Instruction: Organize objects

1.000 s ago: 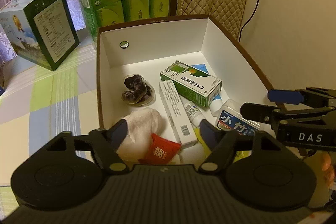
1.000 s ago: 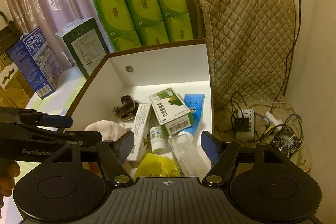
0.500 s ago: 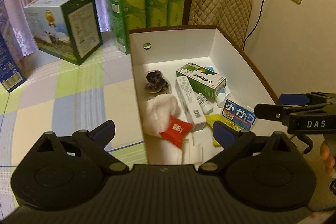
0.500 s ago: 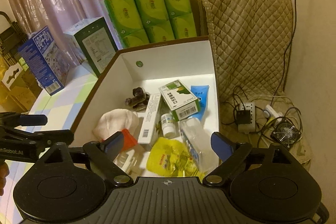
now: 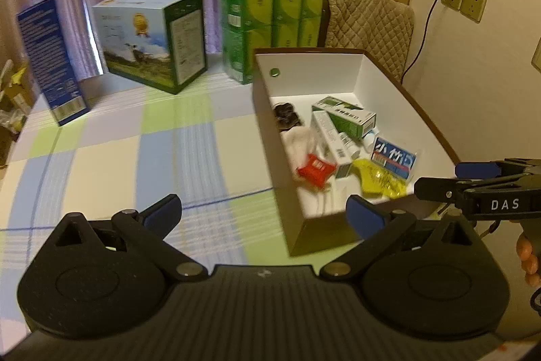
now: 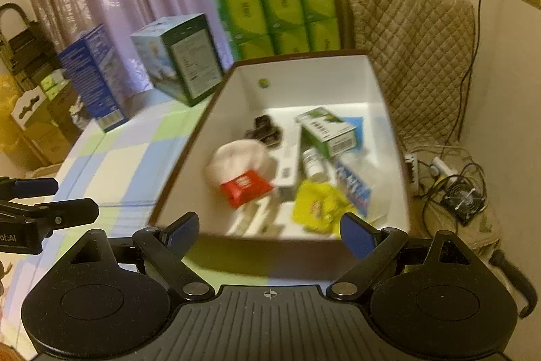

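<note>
- The left gripper [image 5: 263,212] is hanging over the checked tablecloth [image 5: 135,158] with its jaws spread wide and nothing between them.
- The right gripper [image 6: 268,232] is hovering just before the near wall of the box [image 6: 389,131], likewise spread and carrying nothing.
- The box is sitting at the table's edge, and the small goods are all lying inside it — a red packet [image 6: 245,186], a yellow packet [image 6: 318,205], a white cloth bundle [image 6: 240,158], a green carton [image 6: 326,132], a small bottle [image 6: 312,163] and a blue-labelled pack [image 5: 394,156].
- No loose small item is showing on the cloth; only a large cartons-and-tissue stack [image 5: 270,19] is standing at the back.
- Judging by that, the gathering is looking finished or nearly so — whether tidying within the box remains, I cannot tell.
</note>
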Motion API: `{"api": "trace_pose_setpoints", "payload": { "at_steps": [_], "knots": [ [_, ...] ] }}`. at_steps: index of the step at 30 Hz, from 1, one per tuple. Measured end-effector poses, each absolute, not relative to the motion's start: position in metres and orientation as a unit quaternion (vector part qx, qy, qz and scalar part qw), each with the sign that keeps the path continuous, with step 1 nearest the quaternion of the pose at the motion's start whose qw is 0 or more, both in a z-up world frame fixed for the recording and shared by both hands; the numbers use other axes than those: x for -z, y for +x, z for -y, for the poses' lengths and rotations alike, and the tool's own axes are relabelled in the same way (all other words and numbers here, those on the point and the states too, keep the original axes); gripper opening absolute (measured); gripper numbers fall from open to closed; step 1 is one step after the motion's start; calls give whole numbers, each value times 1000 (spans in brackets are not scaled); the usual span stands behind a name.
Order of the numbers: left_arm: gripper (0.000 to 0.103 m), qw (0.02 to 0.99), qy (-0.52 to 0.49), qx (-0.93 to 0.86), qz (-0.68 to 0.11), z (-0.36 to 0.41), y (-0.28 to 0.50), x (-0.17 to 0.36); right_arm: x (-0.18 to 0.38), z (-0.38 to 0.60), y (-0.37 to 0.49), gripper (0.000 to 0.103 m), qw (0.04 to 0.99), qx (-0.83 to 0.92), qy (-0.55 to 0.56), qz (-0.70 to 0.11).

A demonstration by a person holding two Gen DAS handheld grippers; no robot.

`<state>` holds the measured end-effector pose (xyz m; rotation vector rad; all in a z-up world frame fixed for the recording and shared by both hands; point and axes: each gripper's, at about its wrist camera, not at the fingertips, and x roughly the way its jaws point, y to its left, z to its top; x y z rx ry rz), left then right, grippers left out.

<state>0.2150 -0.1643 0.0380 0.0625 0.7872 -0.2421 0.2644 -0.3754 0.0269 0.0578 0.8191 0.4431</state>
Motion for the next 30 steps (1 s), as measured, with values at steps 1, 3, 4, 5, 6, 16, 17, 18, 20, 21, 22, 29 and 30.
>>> {"api": "trace_pose_setpoints", "payload": {
  "at_steps": [1, 3, 4, 5, 6, 16, 17, 18, 20, 21, 22, 29, 30],
  "knots": [
    [102, 917, 31, 114, -382, 160, 208, -38, -27, 371, 258, 88, 893, -214, 29, -395],
    [102, 918, 30, 106, -381, 148, 193, -39, -28, 364, 245, 88, 893, -213, 30, -396],
    [102, 918, 28, 104, -381, 143, 187, -39, -28, 360, 239, 88, 892, -214, 30, -397],
    [102, 918, 27, 101, -382, 137, 180, -39, -29, 357, 233, 88, 891, -215, 30, -398],
    [102, 917, 27, 97, -385, 131, 173, -40, -29, 353, 227, 88, 890, -217, 30, -400],
    [102, 911, 15, 57, -407, 76, 113, -41, -26, 316, 169, 88, 880, -230, 15, -416],
    [102, 911, 14, 56, -409, 72, 108, -41, -25, 312, 164, 88, 878, -232, 12, -418],
    [102, 910, 13, 55, -411, 68, 103, -40, -24, 308, 158, 88, 877, -234, 9, -420],
    [102, 907, 10, 52, -419, 60, 92, -37, -22, 300, 146, 88, 873, -239, 3, -424],
    [102, 906, 9, 51, -421, 56, 88, -36, -21, 296, 140, 88, 872, -242, -1, -426],
    [102, 904, 8, 49, -424, 52, 83, -35, -20, 292, 135, 88, 871, -245, -3, -427],
    [102, 899, -1, 37, -437, 26, 57, -26, -12, 265, 105, 88, 859, -264, -24, -438],
    [102, 898, -2, 35, -439, 22, 54, -25, -11, 262, 102, 88, 858, -266, -26, -439]
  ]
}}
